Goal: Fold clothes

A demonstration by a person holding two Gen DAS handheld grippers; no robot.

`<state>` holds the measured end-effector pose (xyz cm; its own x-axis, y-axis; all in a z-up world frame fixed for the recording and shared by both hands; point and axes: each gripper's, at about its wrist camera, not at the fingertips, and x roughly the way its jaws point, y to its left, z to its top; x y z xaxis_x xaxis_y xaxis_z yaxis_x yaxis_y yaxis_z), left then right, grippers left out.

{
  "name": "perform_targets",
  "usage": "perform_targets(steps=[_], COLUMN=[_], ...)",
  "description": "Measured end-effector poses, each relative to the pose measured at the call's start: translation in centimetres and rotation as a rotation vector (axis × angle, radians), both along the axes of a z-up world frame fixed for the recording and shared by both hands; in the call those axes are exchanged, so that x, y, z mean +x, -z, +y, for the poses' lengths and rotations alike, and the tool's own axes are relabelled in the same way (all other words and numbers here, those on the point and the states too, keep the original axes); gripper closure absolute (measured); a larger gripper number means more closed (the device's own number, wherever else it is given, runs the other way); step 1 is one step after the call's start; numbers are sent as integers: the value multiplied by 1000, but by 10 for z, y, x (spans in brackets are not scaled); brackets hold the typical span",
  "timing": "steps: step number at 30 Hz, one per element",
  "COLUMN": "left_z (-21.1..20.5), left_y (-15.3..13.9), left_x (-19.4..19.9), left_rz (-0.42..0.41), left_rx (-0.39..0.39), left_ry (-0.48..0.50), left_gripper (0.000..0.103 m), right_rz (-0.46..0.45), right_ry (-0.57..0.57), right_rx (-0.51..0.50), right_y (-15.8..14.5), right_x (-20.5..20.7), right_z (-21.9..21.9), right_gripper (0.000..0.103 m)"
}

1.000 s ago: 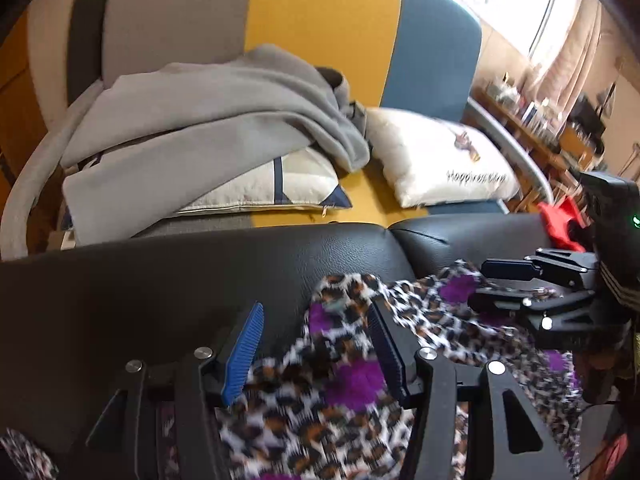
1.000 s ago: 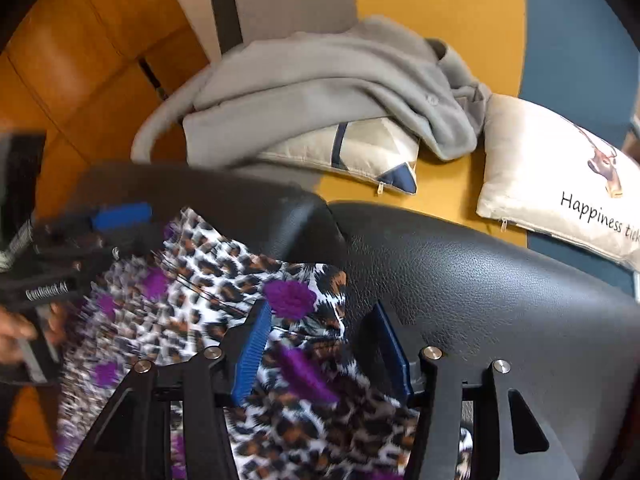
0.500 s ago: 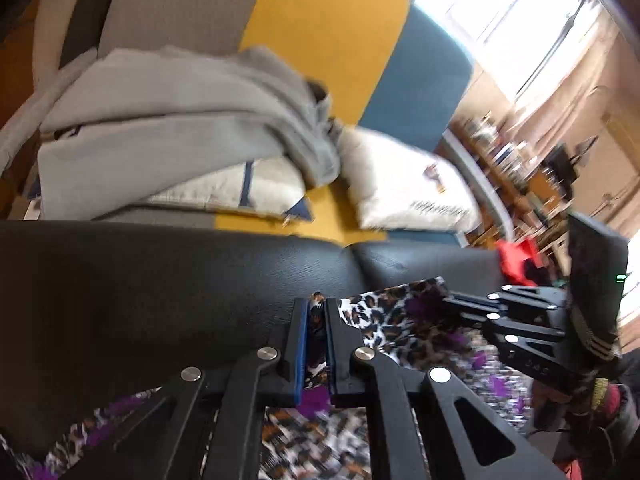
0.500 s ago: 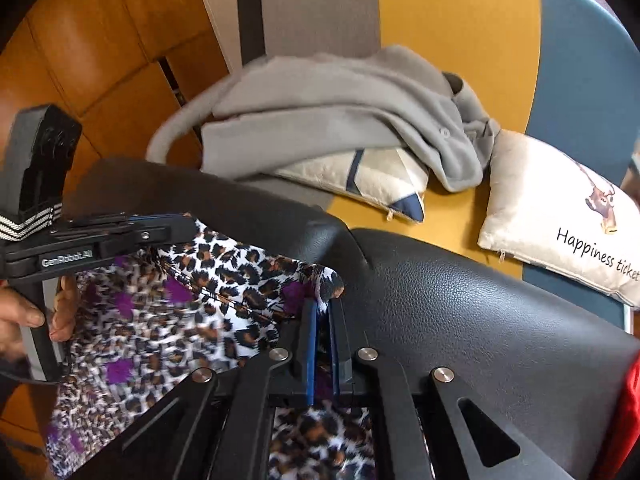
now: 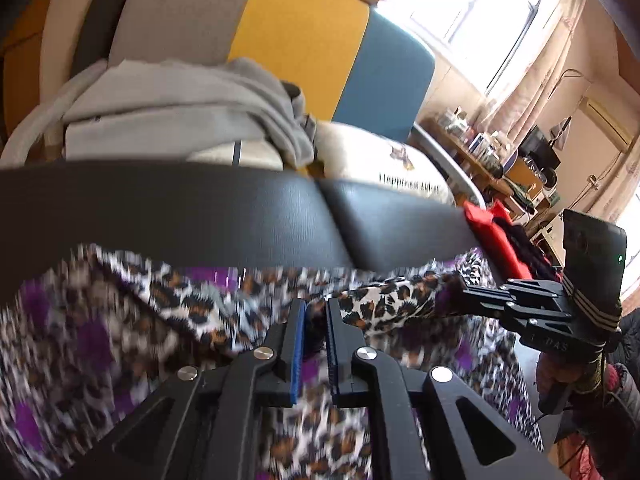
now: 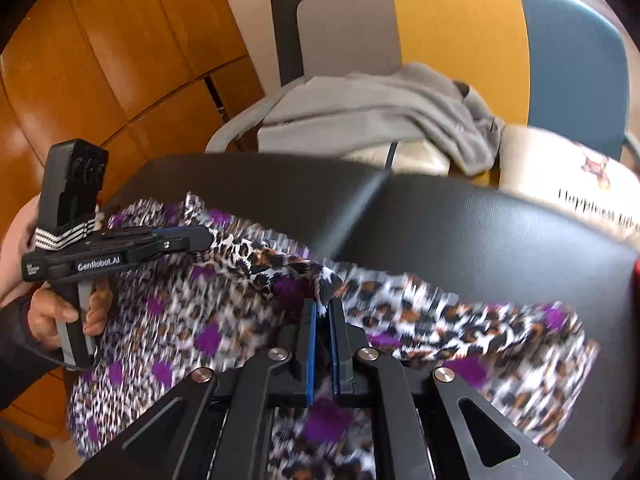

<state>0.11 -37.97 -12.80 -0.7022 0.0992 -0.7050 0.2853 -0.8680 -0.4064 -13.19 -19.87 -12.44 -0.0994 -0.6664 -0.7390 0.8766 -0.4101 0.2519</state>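
The leopard-print garment [image 6: 248,256] lay across the black leather surface [image 6: 480,232], stretched between both grippers. Behind sat a grey hoodie [image 5: 180,120] and a white pillow [image 5: 384,164]. The left gripper [image 5: 316,320], easing open, and the right gripper [image 6: 323,320], both tilted downward, pinched its edge.

Leopard-print garment [image 6: 400,312]: white ground, black-and-tan spots, purple blotches, lying on the black leather cushion [image 6: 460,232]. Behind the cushion: grey sweatshirt [image 6: 380,112]; cream pillow [image 5: 384,168] with dark lettering; chair back [image 6: 460,28] banded grey, yellow, blue. Gripper pads [image 5: 296,348] blue.
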Motion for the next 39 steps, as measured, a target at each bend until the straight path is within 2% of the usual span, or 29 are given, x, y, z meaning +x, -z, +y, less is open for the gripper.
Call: perform_targets(steps=[3, 4, 6, 9, 12, 14, 17, 18, 19, 21, 23, 27, 32, 34, 36, 37, 38, 39], left_z=[3, 2, 0, -2, 3, 9, 20, 26, 31, 37, 35, 38, 26, 26, 28, 28, 28, 27], left_y=[5, 4, 0, -13, -25, -19, 11, 22, 27, 30, 31, 29, 32, 30, 27, 25, 23, 20], left_x=[17, 24, 34, 35, 20, 4, -4, -2, 5, 14, 9, -2, -5, -5, -1, 4, 11, 21], left_rz=[-10, -10, -3, 36, 73, 34, -75, -75, -35, 18, 15, 8, 24, 18, 10, 11, 12, 21], left_rx=[23, 28, 31, 31, 41, 31, 7, -1, -25, -63, -46, -78, -32, -42, -30, -8, 22, 56], left_ry=[-25, -38, -69, -101, -106, -103, -116, -118, -125, -140, -177, -192, -213, -215, -228, -237, -253, -277], left_gripper=[83, 83, 82, 81, 77, 77, 77, 78, 78, 78, 78, 78, 83, 83, 80, 76, 74, 73], right_rz=[-44, -61, -53, -51, -66, -57, -9, 27, 117, 92, 55, 45, 3, -32, -52, -62, -62, -57], right_ry=[9, 15, 25, 52, 71, 71, 102, 107, 78, 100, 117, 135, 136, 141, 194, 230, 240, 235], right_rx=[15, 17, 18, -39, -118, -96, 65, 101, 29, -1, -22, -26, -55, -58, -33, -24, -35, -61], right_y=[13, 16, 14, -2, -19, -16, 16, 28, 32, 35, 36, 36, 36, 32, 22, 15, 10, 4], right_x=[9, 10, 15, 17, 17, 22, 32, 36, 45, 39, 28, 13, 10, 9, 14, 18, 23, 33], right_z=[16, 21, 29, 34, 24, 7, -10, -8, 4, 11, 13, 7, 13, 16, 22, 27, 31, 39], right_gripper=[89, 82, 75, 75, 75, 74, 73, 73, 73, 73, 73, 73, 73, 73, 67, 43, 24, 20])
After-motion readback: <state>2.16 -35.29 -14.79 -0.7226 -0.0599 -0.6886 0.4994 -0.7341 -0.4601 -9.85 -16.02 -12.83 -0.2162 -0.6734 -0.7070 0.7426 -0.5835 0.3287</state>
